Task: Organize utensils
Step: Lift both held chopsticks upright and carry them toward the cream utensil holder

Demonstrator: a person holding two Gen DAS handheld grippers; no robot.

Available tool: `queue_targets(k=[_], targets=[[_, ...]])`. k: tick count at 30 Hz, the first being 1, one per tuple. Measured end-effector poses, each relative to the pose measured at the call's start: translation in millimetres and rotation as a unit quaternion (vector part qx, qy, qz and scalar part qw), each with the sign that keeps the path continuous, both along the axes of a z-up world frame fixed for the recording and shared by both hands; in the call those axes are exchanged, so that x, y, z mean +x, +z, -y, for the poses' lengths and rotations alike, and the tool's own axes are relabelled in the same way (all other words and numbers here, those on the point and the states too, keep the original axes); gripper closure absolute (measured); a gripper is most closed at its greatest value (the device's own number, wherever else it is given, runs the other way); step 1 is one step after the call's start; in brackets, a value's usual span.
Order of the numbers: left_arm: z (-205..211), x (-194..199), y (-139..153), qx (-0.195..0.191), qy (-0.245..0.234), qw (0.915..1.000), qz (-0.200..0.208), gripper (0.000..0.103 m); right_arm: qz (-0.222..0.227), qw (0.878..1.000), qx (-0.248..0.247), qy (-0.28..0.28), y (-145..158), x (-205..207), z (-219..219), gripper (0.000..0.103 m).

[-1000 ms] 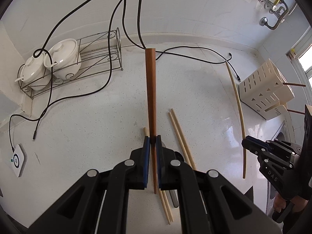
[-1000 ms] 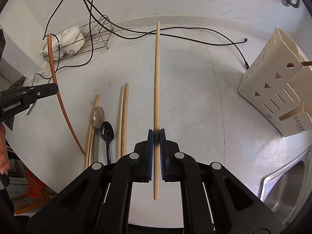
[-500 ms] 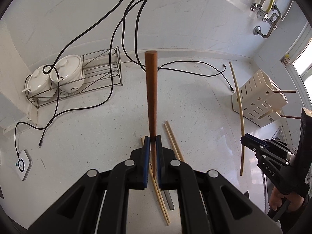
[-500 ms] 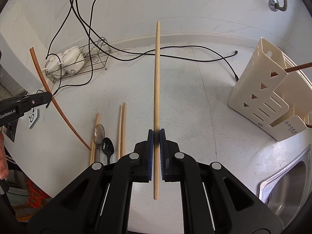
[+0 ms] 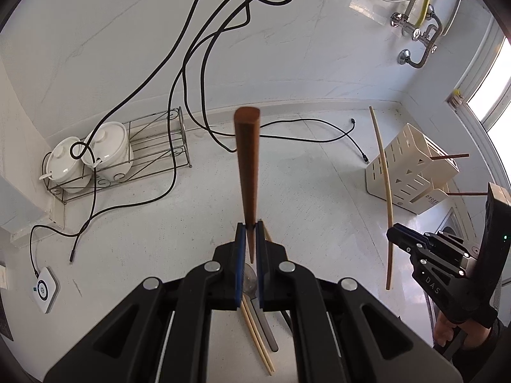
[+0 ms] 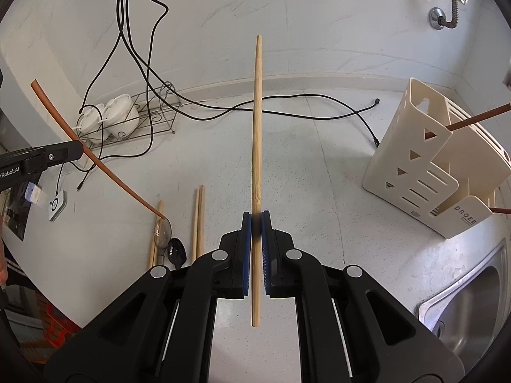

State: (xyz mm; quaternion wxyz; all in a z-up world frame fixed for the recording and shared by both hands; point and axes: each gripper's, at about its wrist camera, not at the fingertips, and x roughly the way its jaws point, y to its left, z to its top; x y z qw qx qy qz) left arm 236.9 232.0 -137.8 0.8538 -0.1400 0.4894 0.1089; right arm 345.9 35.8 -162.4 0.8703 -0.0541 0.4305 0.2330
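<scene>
bamboo chopstick (image 6: 257, 146) clamped in r. gripper (image 6: 255, 220), long axis fwd along the fingers; cream holder (image 6: 428, 166) lies ahead-right, nearer this hand. l. gripper (image 5: 251, 228) (shut on brown chopstick (image 5: 247, 166)) farther off.

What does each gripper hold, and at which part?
Left gripper: brown chopstick, near its thin end. Right gripper: pale chopstick, toward its lower end.

Brown chopstick (image 5: 247, 166), pale chopstick (image 6: 257, 146) (cream holder (image 6: 424, 172))
</scene>
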Motion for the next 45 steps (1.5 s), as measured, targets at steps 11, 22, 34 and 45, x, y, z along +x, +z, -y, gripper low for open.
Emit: queue_targets(k=[11, 22, 34, 45], targets=[[25, 27, 32, 0.019, -0.044, 0.9983, 0.032, 0.097, 0.047, 0.996, 0.029, -0.067, 27, 3, 42, 0.097], [73, 73, 77, 0.029, -0.108, 0.9901, 0.086, 0.097, 0.108, 0.980, 0.080, -0.148, 73, 9, 113, 0.097], [123, 131, 124, 0.035, -0.183, 0.9725, 0.139, 0.097, 0.189, 0.954, 0.112, -0.205, 121, 17, 189, 0.097], [173, 179, 127, 0.024, -0.236, 0.9604, 0.147, 0.097, 0.229, 0.936, 0.147, -0.225, 117, 36, 238, 0.097]])
